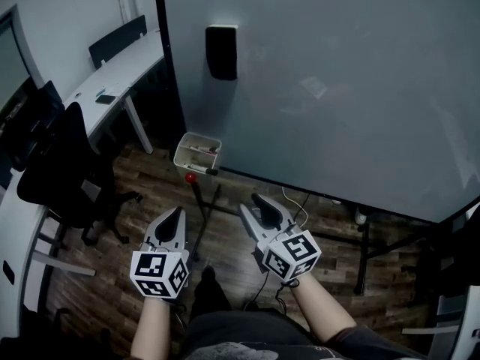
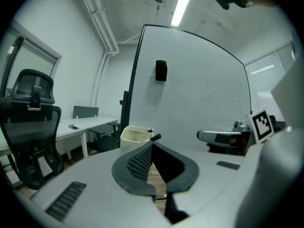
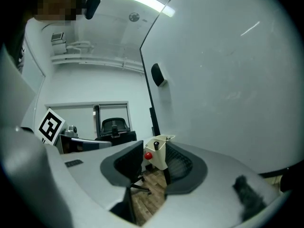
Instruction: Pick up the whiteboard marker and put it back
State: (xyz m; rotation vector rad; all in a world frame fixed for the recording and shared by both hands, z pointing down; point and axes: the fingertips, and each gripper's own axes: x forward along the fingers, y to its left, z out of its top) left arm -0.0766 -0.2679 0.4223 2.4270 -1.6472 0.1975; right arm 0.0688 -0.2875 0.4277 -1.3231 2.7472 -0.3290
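Head view: whiteboard marker (image 1: 206,170) lies in the cream tray (image 1: 199,136) at the whiteboard's (image 1: 337,73) lower corner, its dark end jutting over the rim. The barrel is mostly hidden, and the other contents are possibly pens. Right gripper (image 1: 266,210): jaws apart, empty. Left gripper (image 1: 176,214): jaws together, empty.

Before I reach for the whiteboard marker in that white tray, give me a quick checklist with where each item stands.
1. Right hand-held gripper open, nothing between its jaws: ok.
2. Left hand-held gripper shut and empty: ok.
3. Whiteboard marker in sight, poking out of the white tray: ok.
4. Tray framed between the right jaws in the right gripper view: ok.
5. Right hand-held gripper at the marker: not ok, it is well short of the tray.
6. Marker capped: cannot tell.
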